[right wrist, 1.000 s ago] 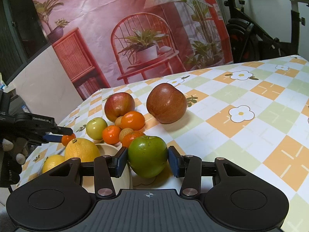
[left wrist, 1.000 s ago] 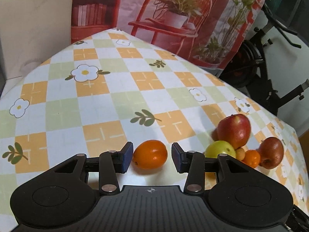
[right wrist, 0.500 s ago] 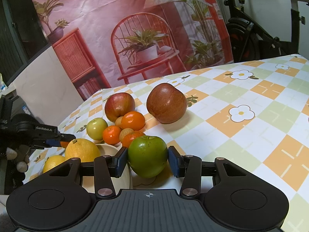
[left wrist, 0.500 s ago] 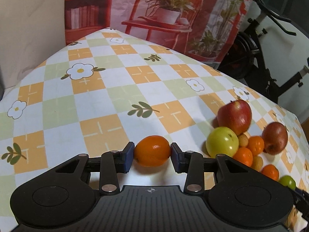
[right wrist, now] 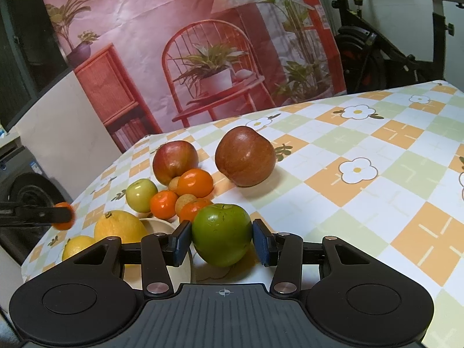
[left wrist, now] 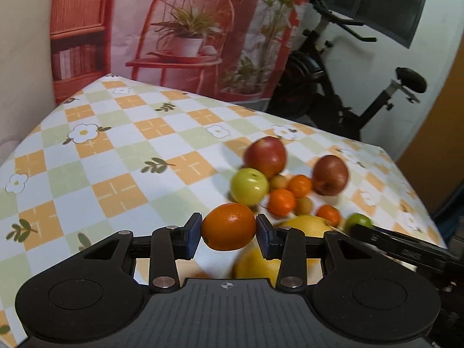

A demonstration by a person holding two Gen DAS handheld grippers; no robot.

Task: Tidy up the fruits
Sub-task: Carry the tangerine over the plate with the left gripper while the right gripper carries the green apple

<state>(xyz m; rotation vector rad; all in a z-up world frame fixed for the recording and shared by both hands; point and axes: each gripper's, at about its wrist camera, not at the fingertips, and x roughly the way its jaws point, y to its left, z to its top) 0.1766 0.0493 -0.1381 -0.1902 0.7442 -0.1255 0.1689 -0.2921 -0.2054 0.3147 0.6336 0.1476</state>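
Since a second ago the left gripper [left wrist: 228,234] had clamped onto the orange [left wrist: 228,226] and lifted it toward the fruit pile. Right gripper [right wrist: 221,243] gripped the green apple [right wrist: 221,234] beside the bowl [right wrist: 162,224]. I'd swing in slow, avoiding bumps.

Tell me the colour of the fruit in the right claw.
Green apple, clearest in the right wrist view.

both tools [left wrist: 228,233] [right wrist: 222,239] clamped, loaded

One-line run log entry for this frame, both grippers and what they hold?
left gripper: shut on orange, lifted off tablecloth | right gripper: shut on green apple | bowl: no fruit visible inside
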